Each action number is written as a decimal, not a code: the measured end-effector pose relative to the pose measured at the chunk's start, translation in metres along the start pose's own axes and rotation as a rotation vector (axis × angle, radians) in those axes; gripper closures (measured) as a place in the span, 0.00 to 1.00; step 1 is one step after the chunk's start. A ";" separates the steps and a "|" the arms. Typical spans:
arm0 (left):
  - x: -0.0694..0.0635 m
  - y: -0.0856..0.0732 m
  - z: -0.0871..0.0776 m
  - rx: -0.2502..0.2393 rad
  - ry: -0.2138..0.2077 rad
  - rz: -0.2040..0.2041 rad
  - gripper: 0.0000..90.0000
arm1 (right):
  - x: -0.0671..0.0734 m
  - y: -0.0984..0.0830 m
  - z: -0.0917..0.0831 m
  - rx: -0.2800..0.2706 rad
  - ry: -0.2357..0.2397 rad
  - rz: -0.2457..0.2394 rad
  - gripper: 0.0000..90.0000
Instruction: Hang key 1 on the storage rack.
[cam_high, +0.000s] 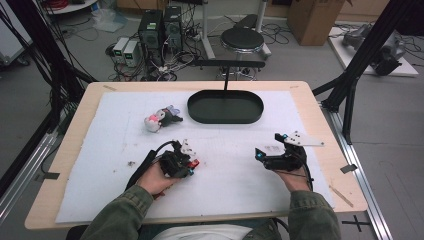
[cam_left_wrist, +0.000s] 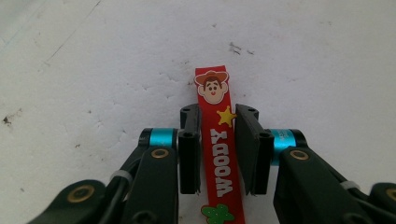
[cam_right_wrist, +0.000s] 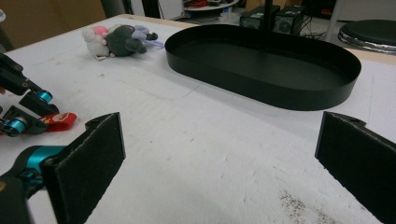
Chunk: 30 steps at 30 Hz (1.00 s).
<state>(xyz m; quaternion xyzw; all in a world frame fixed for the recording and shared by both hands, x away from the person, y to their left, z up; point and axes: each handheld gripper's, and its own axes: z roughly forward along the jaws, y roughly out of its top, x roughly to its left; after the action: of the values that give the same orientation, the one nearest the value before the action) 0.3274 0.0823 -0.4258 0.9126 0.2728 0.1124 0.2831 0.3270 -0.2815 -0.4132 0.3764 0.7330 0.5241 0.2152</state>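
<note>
The left gripper (cam_high: 186, 161) lies low on the white mat (cam_high: 110, 150), near the person's edge of the table (cam_high: 70, 130), and its two black jaws are closed against the sides of a red strap (cam_left_wrist: 218, 154). In the left gripper view the strap runs straight up between the pads, lying flat on the mat; it bears a cartoon cowboy face at the far end, a yellow star, the word WOODY in white letters, and a green shape at the near end. The right gripper (cam_high: 272, 150) rests on the mat well apart from the left one, on the person's right; its jaws stand wide open with nothing between them, as the right gripper view shows. Beyond both grippers a black oval tray (cam_high: 225, 106) sits toward the far edge of the mat, and a small plush toy (cam_high: 161, 119) lies just left of it.
</note>
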 end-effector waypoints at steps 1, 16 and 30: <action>0.000 0.000 0.000 0.000 0.000 0.000 0.80 | 0.000 0.000 0.000 0.000 0.000 0.000 0.01; 0.013 0.000 -0.023 -0.073 -0.091 -0.079 0.81 | 0.000 0.000 0.000 0.004 -0.001 0.000 0.01; 0.043 0.018 -0.116 -0.265 -0.125 -0.148 0.81 | 0.000 0.000 -0.001 0.002 -0.006 0.001 0.01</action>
<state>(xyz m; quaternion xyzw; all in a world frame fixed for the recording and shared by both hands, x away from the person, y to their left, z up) 0.3288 0.1463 -0.3185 0.8499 0.3042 0.0693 0.4247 0.3264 -0.2814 -0.4126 0.3785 0.7326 0.5225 0.2167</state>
